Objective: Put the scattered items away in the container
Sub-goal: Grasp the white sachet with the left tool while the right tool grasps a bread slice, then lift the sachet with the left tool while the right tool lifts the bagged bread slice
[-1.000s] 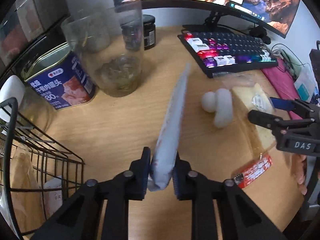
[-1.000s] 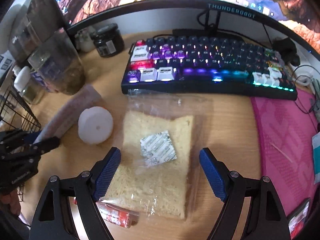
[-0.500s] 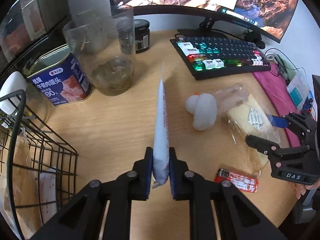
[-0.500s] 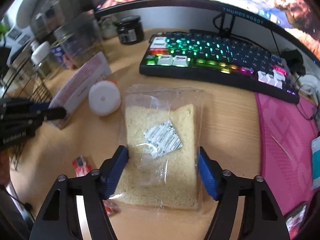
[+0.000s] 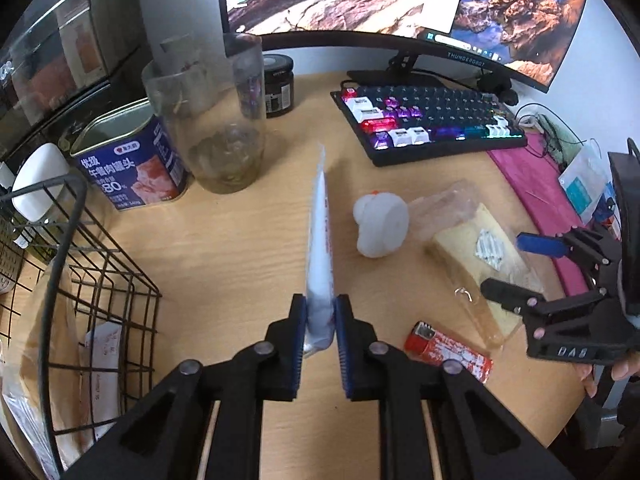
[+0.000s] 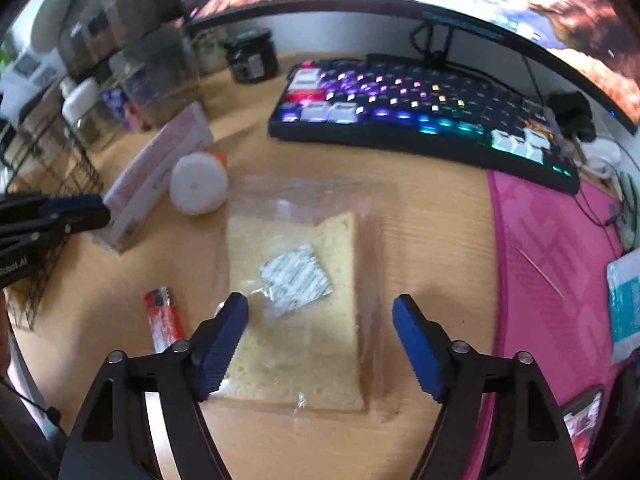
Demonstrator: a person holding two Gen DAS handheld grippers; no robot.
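R gripper jaws apart, just been opening, over bagged bread slice on desk, red lighter beside, lit keyboard behind

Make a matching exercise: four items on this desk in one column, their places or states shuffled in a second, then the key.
Items
1. flat white packet
2. bagged bread slice
3. red lighter
4. wire basket

States
A. lying loose on the desk
B. clamped in the left gripper
C. at the desk's left edge
D. under the open right gripper

Pairs: 1-B, 2-D, 3-A, 4-C

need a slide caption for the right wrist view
Open right gripper poised over bagged bread slice, red lighter beside it.
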